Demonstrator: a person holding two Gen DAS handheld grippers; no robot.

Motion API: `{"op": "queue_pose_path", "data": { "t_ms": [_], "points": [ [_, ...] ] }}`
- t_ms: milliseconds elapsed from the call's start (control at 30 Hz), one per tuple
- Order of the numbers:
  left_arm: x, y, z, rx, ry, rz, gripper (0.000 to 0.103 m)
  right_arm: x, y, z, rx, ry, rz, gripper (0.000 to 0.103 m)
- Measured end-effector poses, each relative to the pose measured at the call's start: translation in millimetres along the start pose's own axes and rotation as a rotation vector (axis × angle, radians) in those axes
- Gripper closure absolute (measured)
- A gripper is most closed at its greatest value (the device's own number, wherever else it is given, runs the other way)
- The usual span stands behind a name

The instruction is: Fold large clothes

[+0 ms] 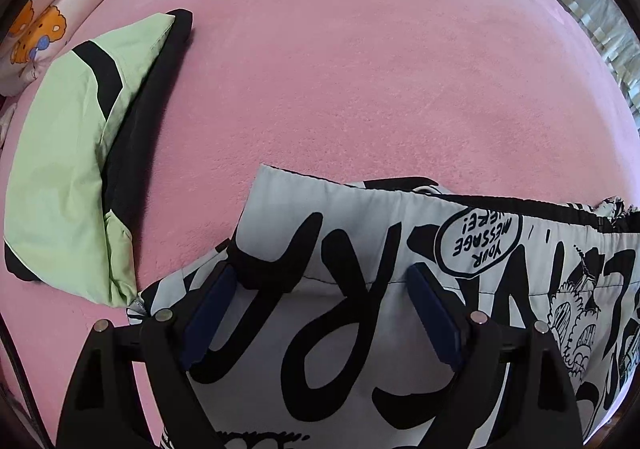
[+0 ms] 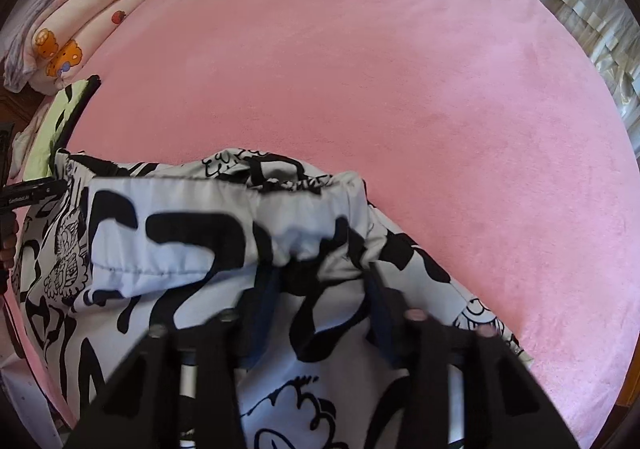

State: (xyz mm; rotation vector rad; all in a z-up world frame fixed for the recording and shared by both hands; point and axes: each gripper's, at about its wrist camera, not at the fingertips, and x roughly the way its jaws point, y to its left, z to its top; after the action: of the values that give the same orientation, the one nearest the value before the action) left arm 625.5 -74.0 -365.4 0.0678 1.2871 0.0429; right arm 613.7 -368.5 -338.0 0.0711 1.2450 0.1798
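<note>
Beneath us the white garment with black lettering (image 1: 360,329) lies on the pink bedspread (image 1: 360,69), a folded green and black garment (image 1: 60,153) off to its left. Our left gripper (image 1: 320,289) stands spread wide above it, pads clear, while our right gripper (image 2: 324,281) pinches a gathered fold.

Two garments lay on one pink bed sheet (image 1: 360,69): one white garment with black graffiti print (image 1: 360,329) near the camera, and one folded green-and-black garment (image 1: 60,169) at the left. At the far left sat one stack of cartoon-printed bedding (image 2: 60,49). Two grippers were there, the left gripper (image 1: 320,277) and the right gripper (image 2: 322,277), each with two fingers.
</note>
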Motion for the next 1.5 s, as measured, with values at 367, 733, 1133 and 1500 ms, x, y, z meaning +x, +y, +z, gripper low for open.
{"op": "queue_pose_path", "data": {
  "t_ms": [367,733,1133,1500],
  "points": [
    [-8,-18,-10,-0.009,-0.009,0.065,0.046,-17,-20,-21,0.115,-0.028,-0.063,0.097],
    [-8,-30,-39,-0.011,-0.019,0.158,0.066,1,-36,-23,0.232,-0.020,-0.084,0.096],
    [-5,-48,-51,0.055,-0.071,0.442,0.070,-19,-26,-19,0.242,-0.059,-0.055,0.086],
    [-46,-67,-54,0.054,-0.149,0.399,0.067,-53,-14,-30,0.232,-0.081,-0.112,0.079]
  ]
}}
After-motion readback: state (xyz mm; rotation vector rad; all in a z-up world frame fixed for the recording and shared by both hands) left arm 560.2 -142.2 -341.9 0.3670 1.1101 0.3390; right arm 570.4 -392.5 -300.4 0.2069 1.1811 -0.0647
